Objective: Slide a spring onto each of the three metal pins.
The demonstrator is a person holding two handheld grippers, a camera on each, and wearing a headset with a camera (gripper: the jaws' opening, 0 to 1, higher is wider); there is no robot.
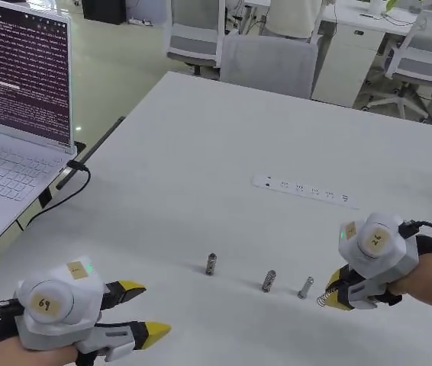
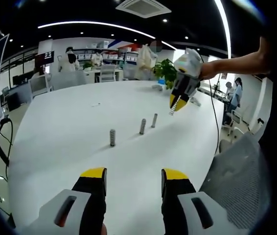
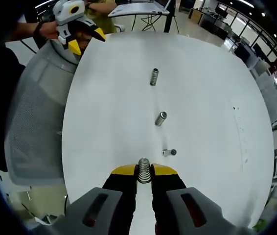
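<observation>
Left gripper (image 1: 146, 309) is held wide open, empty. On the table (image 1: 201, 152), the left pin (image 1: 211, 264) and middle pin (image 1: 269, 280) appear already fitted; the right pin (image 1: 306, 287) looks bare. One spring (image 3: 144, 171) is clamped in the right gripper (image 1: 333, 295), just beside that pin.

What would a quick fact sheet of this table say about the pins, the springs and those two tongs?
Surface: white table, with a laptop and a power strip
Row, as the head view shows it: left pin, middle pin, right pin
Springs fitted: on the left pin and the middle pin
Looks bare: right pin
Holding: right tongs, shut on a spring, close beside the right pin
Idle: left tongs, open, holding nothing
</observation>
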